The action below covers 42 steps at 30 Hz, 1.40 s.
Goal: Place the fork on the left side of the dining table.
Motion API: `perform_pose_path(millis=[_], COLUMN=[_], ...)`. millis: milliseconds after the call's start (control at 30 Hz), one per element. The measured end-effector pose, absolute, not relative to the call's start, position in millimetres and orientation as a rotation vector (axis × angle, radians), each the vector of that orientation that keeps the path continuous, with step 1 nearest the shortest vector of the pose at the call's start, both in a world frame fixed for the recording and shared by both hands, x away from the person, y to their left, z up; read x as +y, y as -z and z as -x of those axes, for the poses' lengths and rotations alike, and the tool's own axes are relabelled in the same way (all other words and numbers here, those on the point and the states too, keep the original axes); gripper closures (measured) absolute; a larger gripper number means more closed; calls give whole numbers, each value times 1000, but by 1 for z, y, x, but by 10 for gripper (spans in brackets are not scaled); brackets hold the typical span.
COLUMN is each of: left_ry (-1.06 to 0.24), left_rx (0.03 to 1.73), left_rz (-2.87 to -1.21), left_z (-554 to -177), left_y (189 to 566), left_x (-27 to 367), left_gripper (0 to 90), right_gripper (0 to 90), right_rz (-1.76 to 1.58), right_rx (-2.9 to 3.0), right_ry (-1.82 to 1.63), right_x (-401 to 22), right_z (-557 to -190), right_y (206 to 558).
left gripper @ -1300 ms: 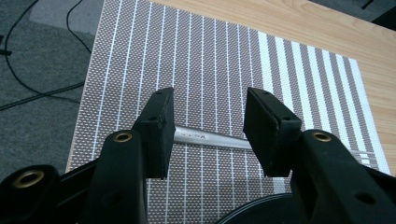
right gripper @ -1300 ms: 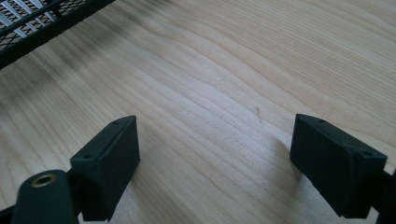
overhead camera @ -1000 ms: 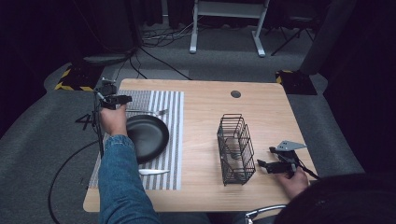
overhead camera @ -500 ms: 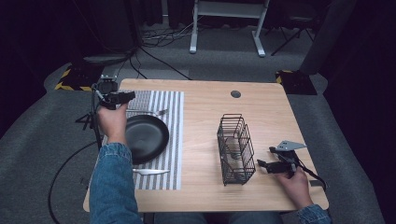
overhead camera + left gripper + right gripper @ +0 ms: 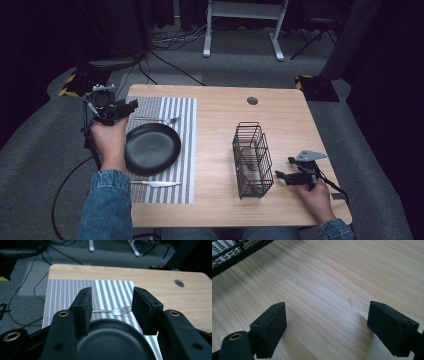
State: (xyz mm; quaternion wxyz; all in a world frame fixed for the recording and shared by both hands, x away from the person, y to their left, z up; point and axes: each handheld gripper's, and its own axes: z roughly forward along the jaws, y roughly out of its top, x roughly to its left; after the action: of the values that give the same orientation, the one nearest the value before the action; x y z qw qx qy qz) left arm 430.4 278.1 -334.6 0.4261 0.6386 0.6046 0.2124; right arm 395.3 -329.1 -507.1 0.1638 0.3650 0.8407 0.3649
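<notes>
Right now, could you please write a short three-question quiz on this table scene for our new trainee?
1. True or false: the fork lies on the striped placemat, on the far side of the black plate.
2. Which item lies on the placemat nearest the person? A) a knife B) a spoon C) a cup
3. Fill in: the right gripper, jaws open, sits on the wooden table beside the black wire ____.

Key
1. True; the left gripper view shows the fork between the jaws of the open left gripper, beyond the plate's rim.
2. A, the knife.
3. basket.
</notes>
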Motion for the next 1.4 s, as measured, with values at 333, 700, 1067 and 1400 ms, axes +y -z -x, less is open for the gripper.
perform_pose_path(millis=[333,700,1067,1400], left_ry=[-544,-557,-534,-531], left_rx=[1416,1331,1280,1282], left_rz=[-1606,-1627,-1657,-1724], left_z=[-392,-354,-325,-295], left_y=[326,330,351,381], left_x=[270,264,262,260], left_gripper=[499,466,398,374], right_gripper=[161,161,161,161], right_rz=[-1040,-1041,-1037,-1031], right_rx=[2397,2397,2399,2401], right_ry=[-1041,-1041,-1042,-1043], right_x=[-329,-329,-329,-329], right_z=[-395,-395,-395,-395], right_y=[507,507,507,507])
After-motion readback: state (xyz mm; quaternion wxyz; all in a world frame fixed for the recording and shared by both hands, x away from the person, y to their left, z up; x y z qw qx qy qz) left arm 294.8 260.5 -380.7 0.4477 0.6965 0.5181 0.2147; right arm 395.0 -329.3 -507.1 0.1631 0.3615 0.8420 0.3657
